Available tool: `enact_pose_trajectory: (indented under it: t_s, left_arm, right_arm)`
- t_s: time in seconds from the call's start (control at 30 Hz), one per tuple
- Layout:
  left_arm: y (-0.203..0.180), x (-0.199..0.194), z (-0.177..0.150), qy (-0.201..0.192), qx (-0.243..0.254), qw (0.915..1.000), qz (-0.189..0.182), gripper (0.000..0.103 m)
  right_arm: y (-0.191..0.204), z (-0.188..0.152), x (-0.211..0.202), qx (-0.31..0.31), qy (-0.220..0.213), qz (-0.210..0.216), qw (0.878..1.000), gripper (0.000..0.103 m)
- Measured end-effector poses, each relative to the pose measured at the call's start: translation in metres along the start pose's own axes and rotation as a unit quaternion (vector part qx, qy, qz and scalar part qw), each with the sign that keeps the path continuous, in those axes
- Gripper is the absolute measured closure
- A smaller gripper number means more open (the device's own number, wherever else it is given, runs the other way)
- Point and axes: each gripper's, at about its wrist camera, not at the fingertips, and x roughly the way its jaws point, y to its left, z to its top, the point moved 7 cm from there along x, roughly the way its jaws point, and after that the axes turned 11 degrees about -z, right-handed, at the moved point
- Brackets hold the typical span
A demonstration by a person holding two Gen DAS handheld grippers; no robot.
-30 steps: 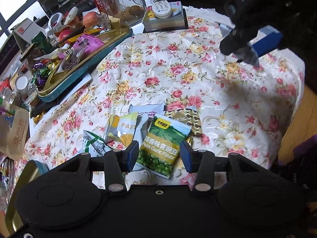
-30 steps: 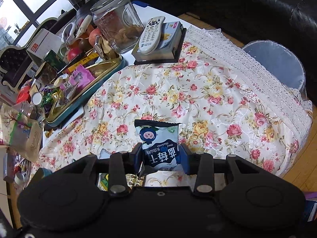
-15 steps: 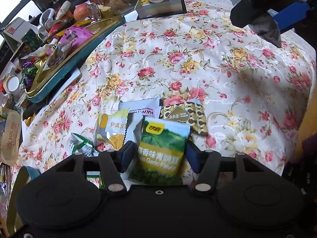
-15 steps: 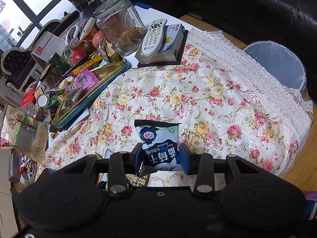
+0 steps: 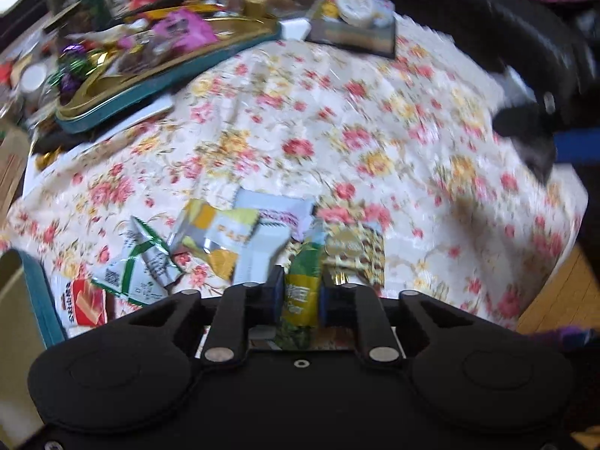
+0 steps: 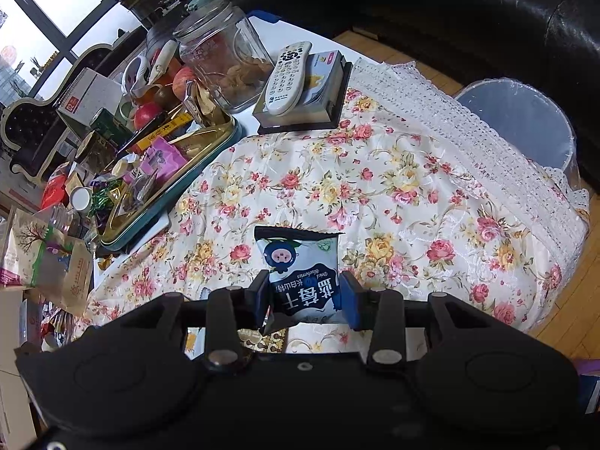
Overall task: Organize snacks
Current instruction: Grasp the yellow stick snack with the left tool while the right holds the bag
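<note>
Green pea packet [image 5: 300, 292], lettering blurred, pinched edge-on in left hand-held gripper [image 5: 300, 294], low centre of frame above floral tabletop [image 5: 300, 120]. Just beyond, yellow-and-silver packet [image 5: 217, 232] reading "PAS". White-and-blue pouch [image 6: 302, 273] printed "Dried Blueberries" clamped in right hand-held gripper [image 6: 304, 294], low centre. Snack tray [image 6: 210, 150] at upper left.
</note>
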Motion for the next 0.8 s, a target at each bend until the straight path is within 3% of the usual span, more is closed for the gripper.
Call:
enact_pose_trajectory:
  t_s: [0.2,0.3,0.57,0.73,0.8]
  left_arm:
    - [0.013,-0.002,0.003,-0.003,-0.042,0.9991,0.010,0.086]
    - [0.012,0.005,-0.007,0.021,-0.029,0.9990,0.026,0.079]
    - [-0.003,0.007,-0.018,0.020,0.019,0.9986,0.046,0.064]
    - [-0.005,0.009,-0.017,0.018,0.007,0.9992,0.035,0.086]
    - [-0.003,0.007,-0.014,0.015,-0.003,0.9995,0.027,0.087]
  right_arm:
    - [0.004,-0.001,0.001,-0.002,0.000,-0.003,1.000,0.061]
    - [0.007,-0.003,0.002,-0.006,0.002,-0.004,1.000,0.061]
    - [0.008,-0.005,0.006,-0.012,0.005,-0.008,1.000,0.061]
    - [0.008,-0.005,0.005,-0.015,0.003,-0.006,1.000,0.061]
    - [0.007,-0.003,0.005,-0.012,0.003,-0.006,1.000,0.061]
